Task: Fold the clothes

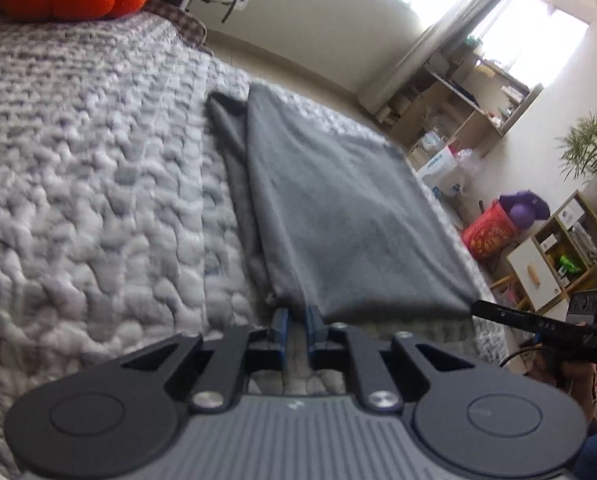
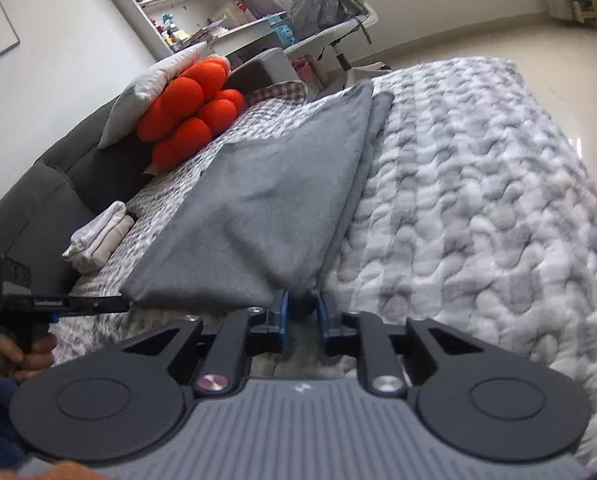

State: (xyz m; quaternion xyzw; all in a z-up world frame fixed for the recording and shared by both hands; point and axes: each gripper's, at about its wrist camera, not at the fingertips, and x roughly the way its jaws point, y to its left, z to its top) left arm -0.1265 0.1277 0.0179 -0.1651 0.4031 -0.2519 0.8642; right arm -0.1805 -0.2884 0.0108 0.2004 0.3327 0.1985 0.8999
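Observation:
A grey garment (image 1: pixel 338 208) lies folded flat on the quilted grey-white bedspread (image 1: pixel 98 200), a narrower layer showing along one long side. In the left wrist view my left gripper (image 1: pixel 296 314) sits at the garment's near corner, a narrow gap between the blue pads, the cloth edge resting over the tips, not pinched. The right gripper (image 1: pixel 478 308) reaches the other near corner from the side. In the right wrist view the garment (image 2: pixel 266 200) stretches away from my right gripper (image 2: pixel 302 300), jaws apart, its corner lying over the tips. The left gripper (image 2: pixel 124 303) shows at far left, held by a hand.
An orange cushion (image 2: pixel 190 116) and a white pillow (image 2: pixel 158 80) lean on the dark headboard. A stack of folded white cloth (image 2: pixel 98 236) lies beside the garment. An office chair (image 2: pixel 330 12) stands beyond the bed. Shelves (image 1: pixel 458 100) and a red bag (image 1: pixel 490 236) stand on the floor past the bed's edge.

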